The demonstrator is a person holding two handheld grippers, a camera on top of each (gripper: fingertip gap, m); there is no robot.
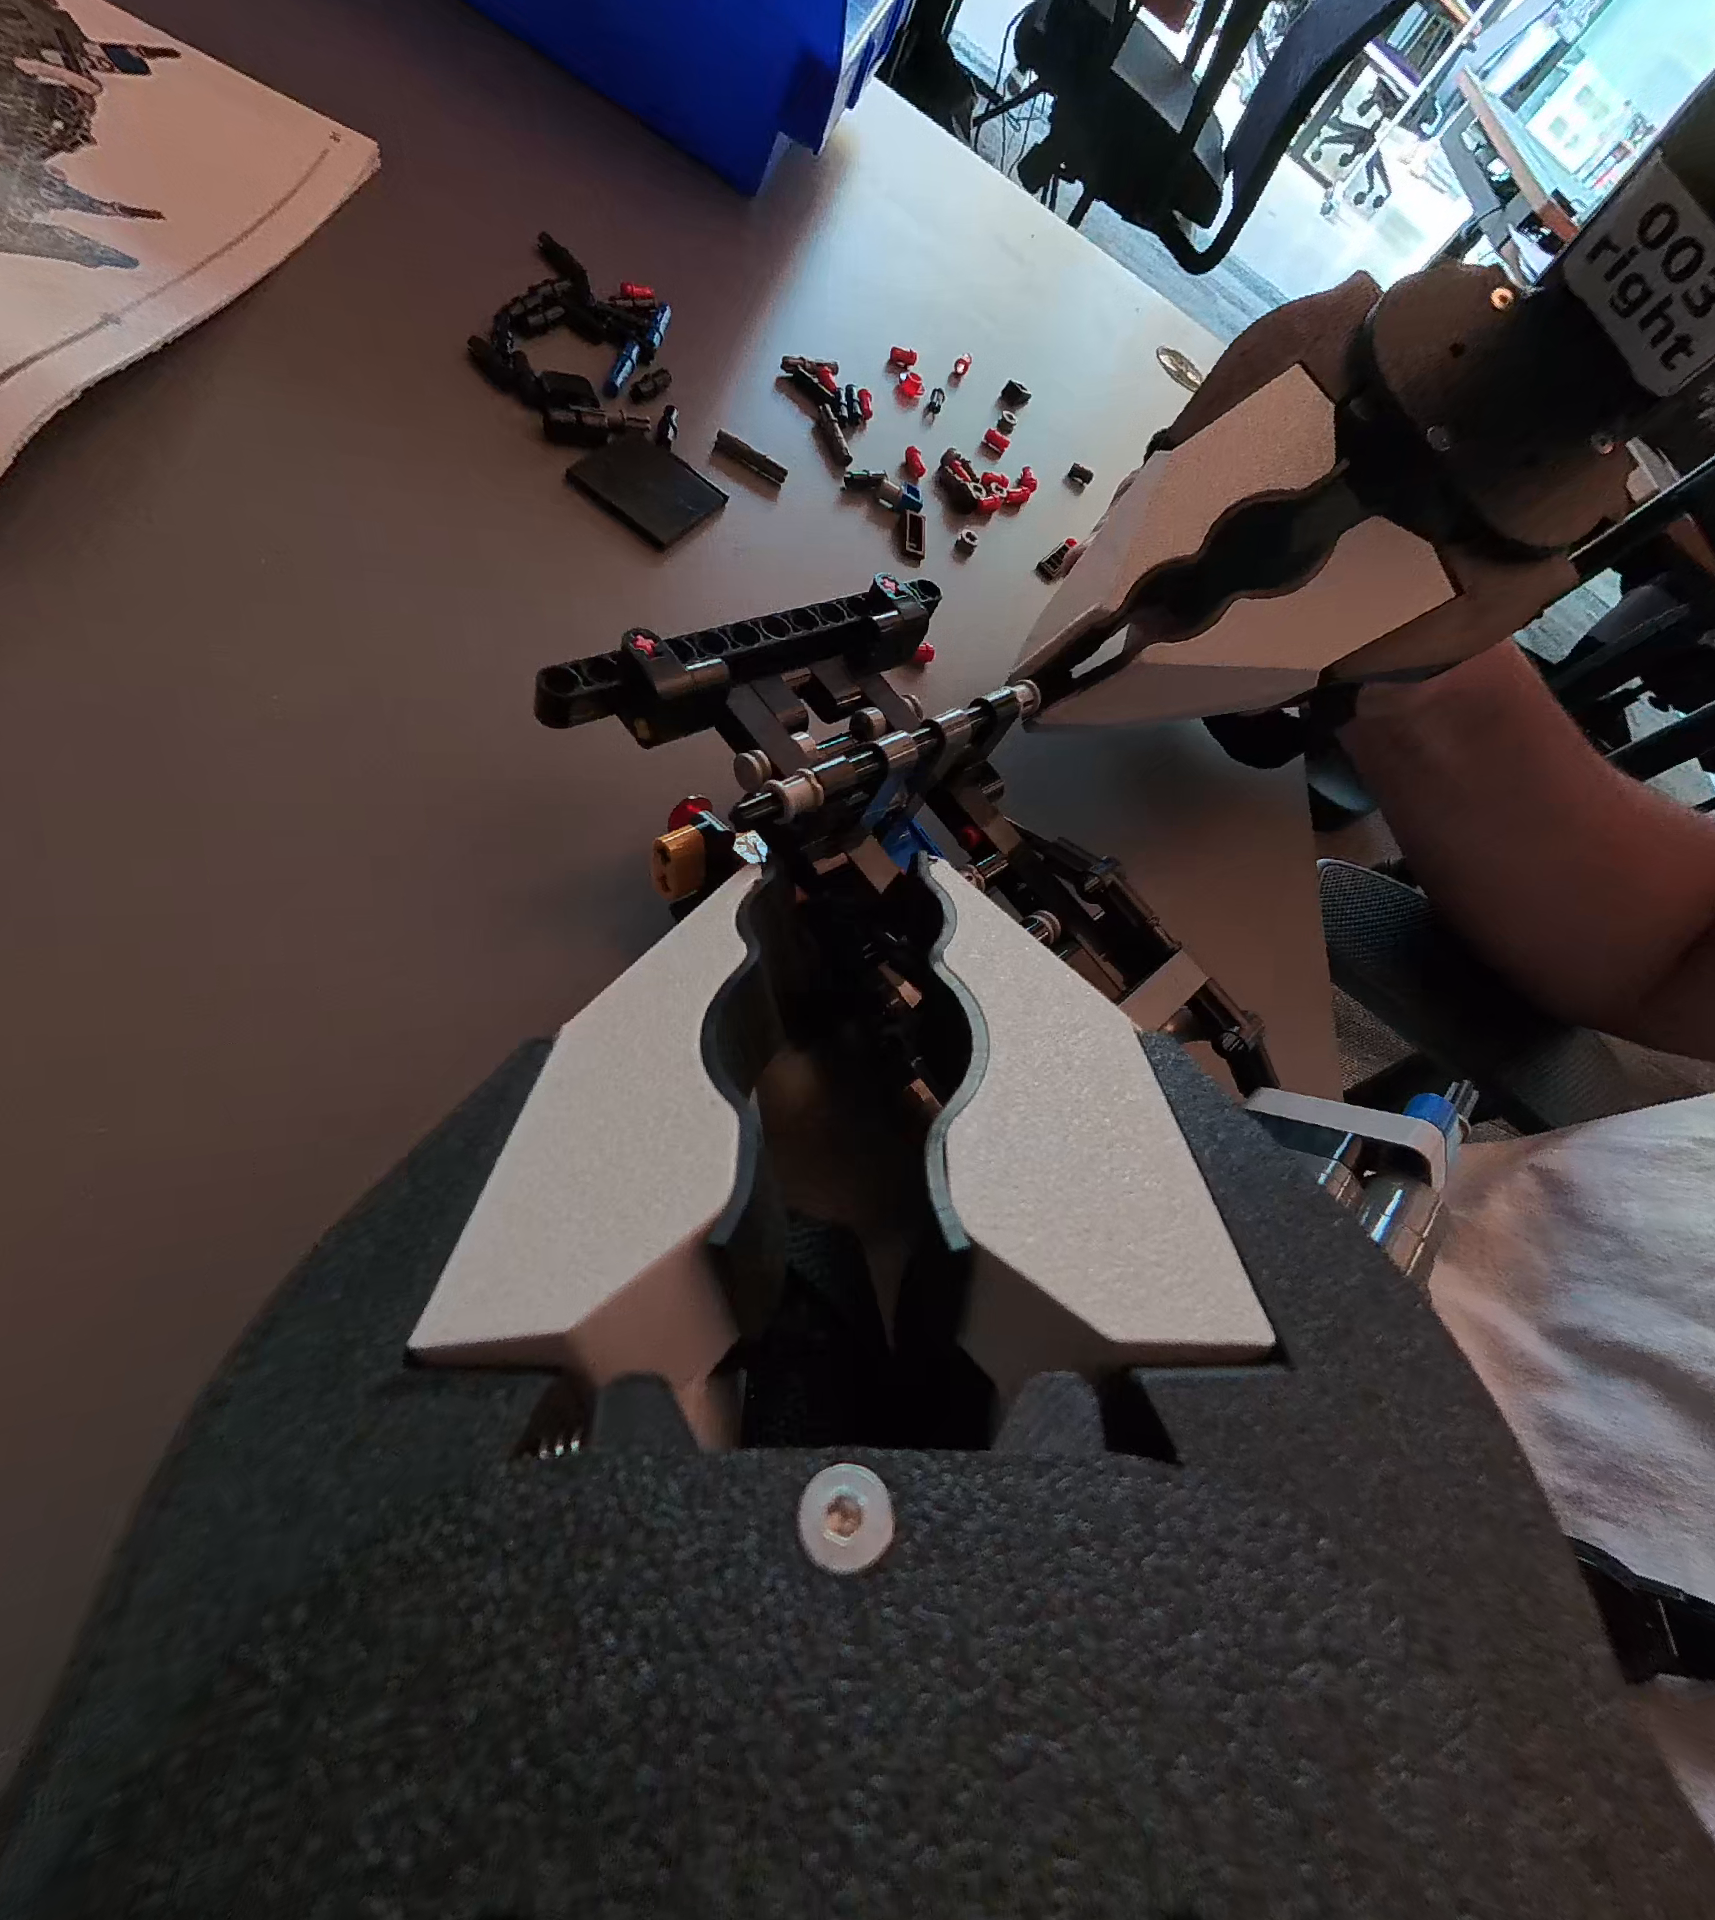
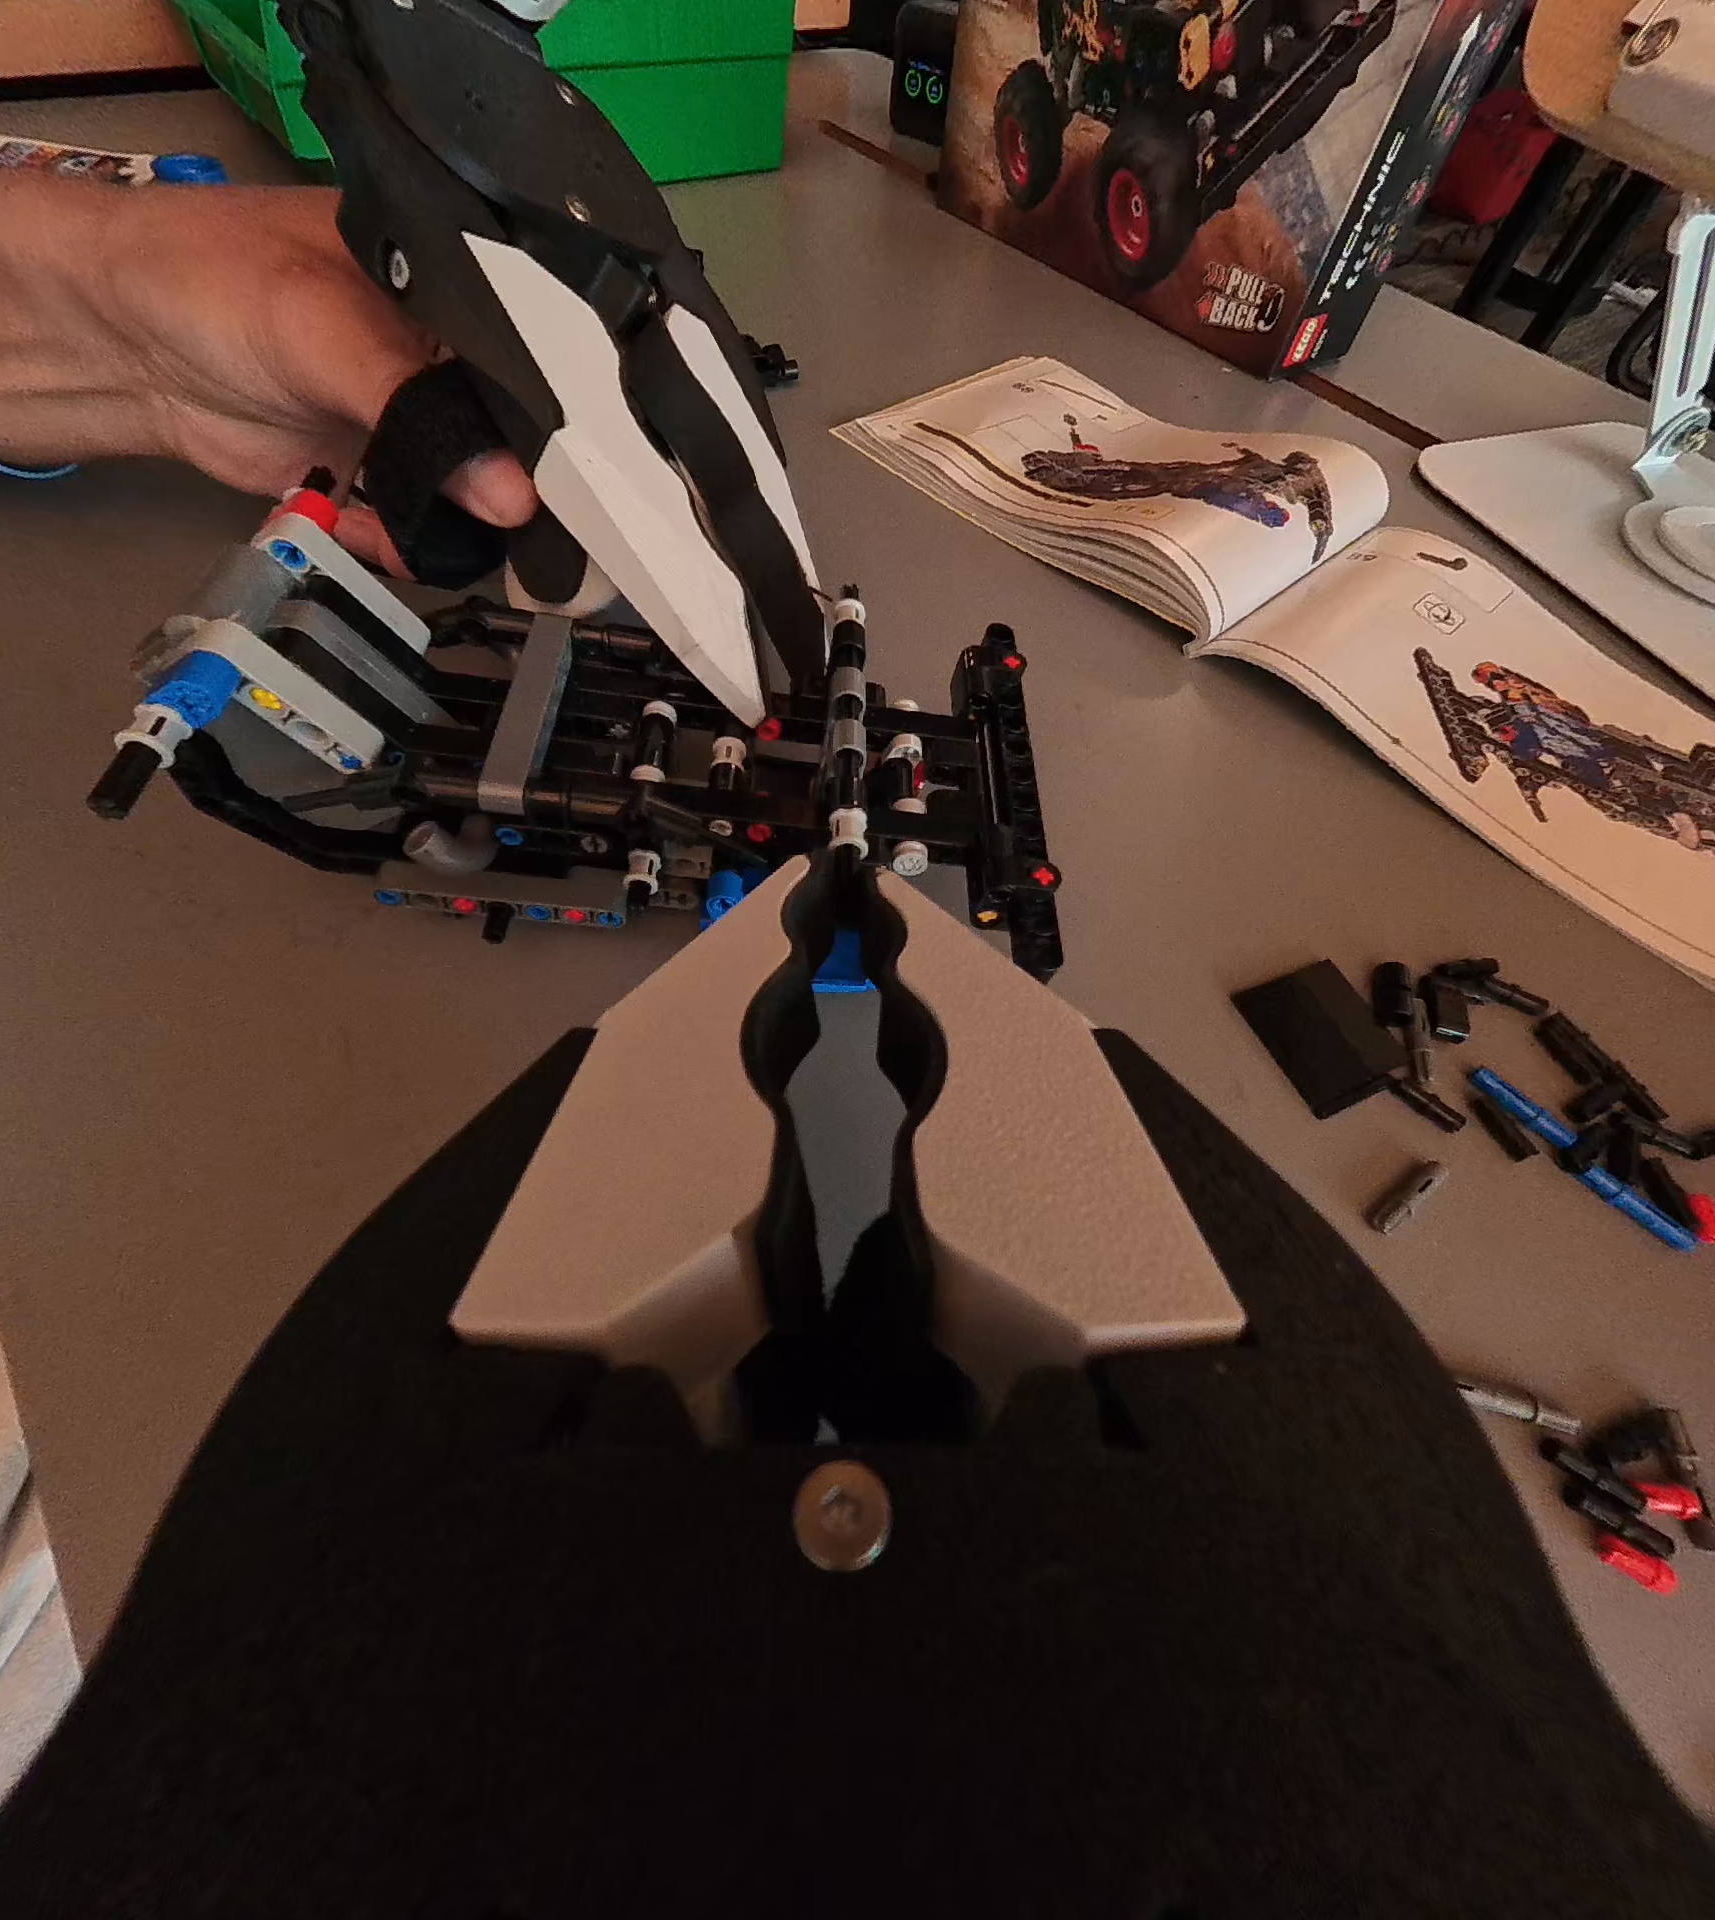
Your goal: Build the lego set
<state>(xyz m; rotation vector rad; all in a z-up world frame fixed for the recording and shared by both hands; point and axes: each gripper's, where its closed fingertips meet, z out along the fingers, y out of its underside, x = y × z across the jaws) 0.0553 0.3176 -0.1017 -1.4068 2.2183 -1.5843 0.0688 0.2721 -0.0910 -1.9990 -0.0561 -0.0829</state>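
Note:
The half-built black and grey lego chassis (image 2: 572, 769) is tilted just above the grey table (image 2: 1196, 790). My left gripper (image 1: 848, 883) is shut on the middle of the chassis (image 1: 791, 665) from above; it also shows in the right wrist view (image 2: 780, 675). A black axle (image 2: 845, 717) with grey bushes runs across the chassis near its front beam. My right gripper (image 2: 837, 868) is shut on the near end of this axle. In the left wrist view the right gripper (image 1: 1035, 696) comes in from the right and pinches the axle (image 1: 884, 753) at its tip.
Loose black, blue and red pins lie in piles (image 2: 1559, 1091) (image 2: 1632, 1496) (image 1: 583, 343) (image 1: 915, 436), beside a flat black panel (image 2: 1315, 1034). An open instruction booklet (image 2: 1352, 623), the set's box (image 2: 1196, 156), a green bin (image 2: 666, 83), a blue bin (image 1: 687, 73) and a white stand (image 2: 1663, 499) stand around. My right fingertips sit around 6 centimeters from my left ones.

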